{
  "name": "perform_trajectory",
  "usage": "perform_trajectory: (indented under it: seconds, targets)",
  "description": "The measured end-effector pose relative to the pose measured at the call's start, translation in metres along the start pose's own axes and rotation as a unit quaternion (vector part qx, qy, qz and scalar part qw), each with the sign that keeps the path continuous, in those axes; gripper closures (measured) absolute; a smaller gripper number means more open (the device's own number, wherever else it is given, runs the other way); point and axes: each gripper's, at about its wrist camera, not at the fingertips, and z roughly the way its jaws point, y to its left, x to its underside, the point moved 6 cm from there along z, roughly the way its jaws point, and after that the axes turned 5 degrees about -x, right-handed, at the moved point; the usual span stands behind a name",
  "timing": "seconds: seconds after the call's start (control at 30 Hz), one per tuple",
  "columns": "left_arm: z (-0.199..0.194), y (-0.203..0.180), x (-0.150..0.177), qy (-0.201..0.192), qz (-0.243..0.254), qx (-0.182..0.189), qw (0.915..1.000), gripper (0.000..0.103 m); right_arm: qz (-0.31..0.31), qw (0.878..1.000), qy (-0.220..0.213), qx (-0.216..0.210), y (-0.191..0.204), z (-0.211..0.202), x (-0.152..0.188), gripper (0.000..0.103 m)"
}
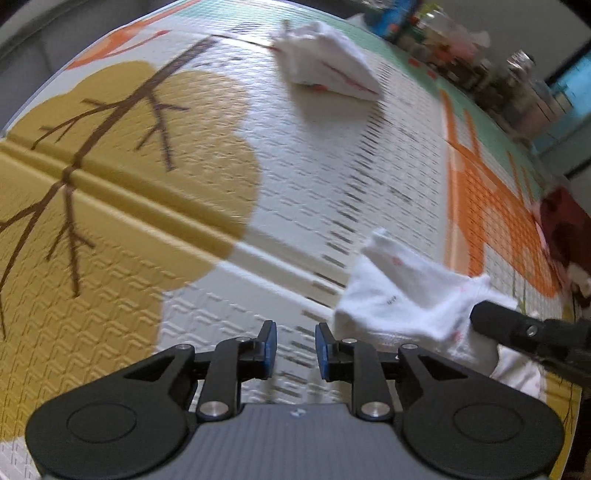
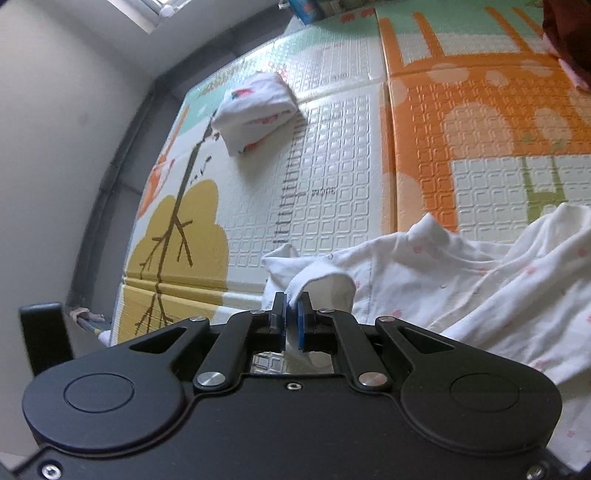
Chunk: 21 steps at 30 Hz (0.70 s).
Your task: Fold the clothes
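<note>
Soft daylight fell from a window (image 2: 147,11) at eleven o'clock; motion blur smeared the patterned foam mat (image 1: 332,155), its edges bowed.

We see the left gripper (image 1: 295,349) and right gripper (image 2: 291,319): matte black linkage arms, silver pivot screws, blue pads (image 1: 271,347), round black side caps

We are in a home, likely a child's play area: a padded play mat (image 2: 332,206) with tree and giraffe prints covers the floor, baby clothes (image 2: 480,280) lie at four o'clock, cluttered jars (image 1: 517,74) at one o'clock.
</note>
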Motion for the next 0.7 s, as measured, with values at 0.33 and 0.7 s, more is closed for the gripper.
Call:
perform_trajectory:
  seconds: [0.33,0.7]
  targets:
    - [-0.007,0.018,-0.001,-0.010,-0.010,-0.012,0.9998,0.071,0.003,0.999,0.039,0.031,-0.015,0.038,0.010,0.098]
    - [-0.029,-0.010,0.006,-0.033,0.050,0.004,0.9982,0.059,-0.017,1.000,0.010,0.009,-0.012,-0.004,0.000,0.077]
